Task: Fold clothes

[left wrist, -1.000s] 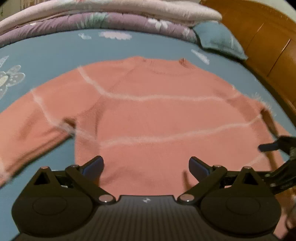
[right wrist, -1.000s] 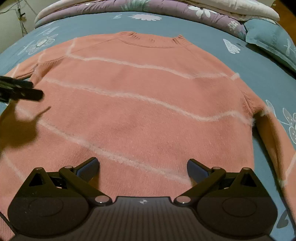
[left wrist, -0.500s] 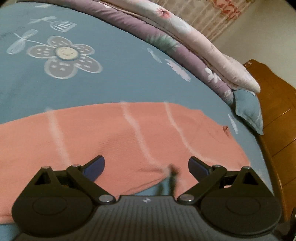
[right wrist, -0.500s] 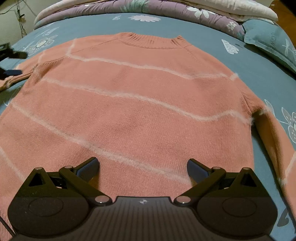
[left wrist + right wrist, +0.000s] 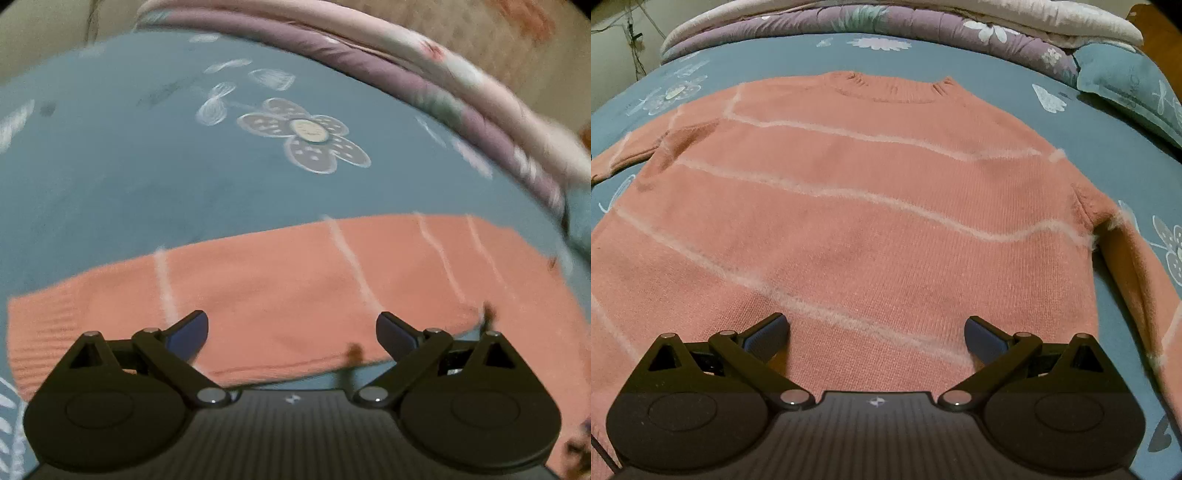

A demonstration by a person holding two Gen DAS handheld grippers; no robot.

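Both hand-held grippers, left (image 5: 291, 332) & right (image 5: 875, 334), wide open, empty; sweater (image 5: 871, 206) flat, collar away, sleeves sideways.

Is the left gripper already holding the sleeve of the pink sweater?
No, the left gripper is open, its fingers spread apart above the sleeve of the sweater with no cloth between them.

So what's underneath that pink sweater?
The sweater lies flat on a blue bedsheet printed with white flowers; the sheet shows all around it. What lies directly beneath the sweater is covered, so whether anything else is under it cannot be seen.
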